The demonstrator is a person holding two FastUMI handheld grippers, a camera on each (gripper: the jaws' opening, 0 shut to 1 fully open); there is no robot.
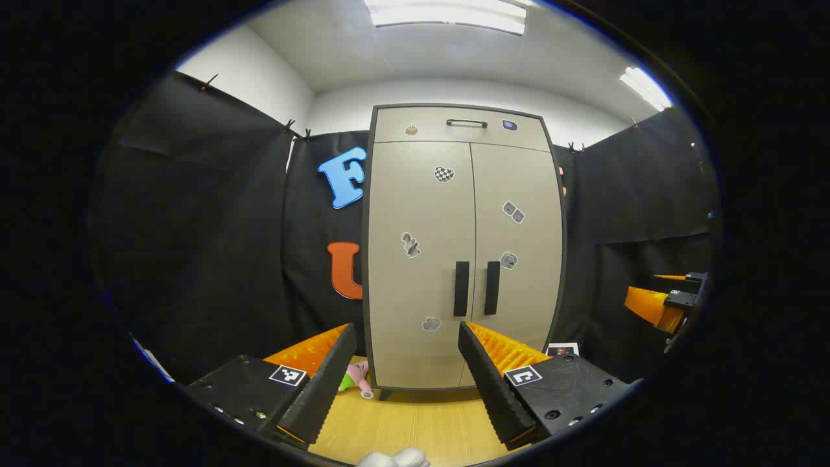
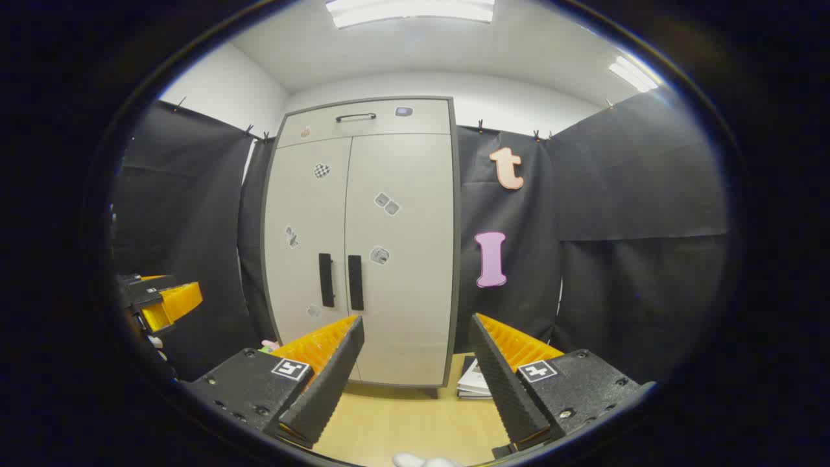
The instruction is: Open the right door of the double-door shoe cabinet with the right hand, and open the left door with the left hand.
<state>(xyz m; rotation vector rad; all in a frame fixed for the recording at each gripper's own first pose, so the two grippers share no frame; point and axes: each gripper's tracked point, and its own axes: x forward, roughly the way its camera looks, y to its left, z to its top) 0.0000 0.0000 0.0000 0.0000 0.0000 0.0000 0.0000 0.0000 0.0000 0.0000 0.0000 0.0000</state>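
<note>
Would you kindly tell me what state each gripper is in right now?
Left gripper: open, holding nothing, facing the closed beige double-door shoe cabinet.
Right gripper: open, holding nothing.

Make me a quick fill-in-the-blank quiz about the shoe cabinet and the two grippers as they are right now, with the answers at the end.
1. Both doors of the shoe cabinet are ____.
2. The two black door handles stand ____, side by side at the centre seam.
3. The fingers of the left gripper are ____, holding nothing.
4. The right gripper is ____ from the right door's handle, not touching it.

Answers: closed; upright; open; apart
</note>
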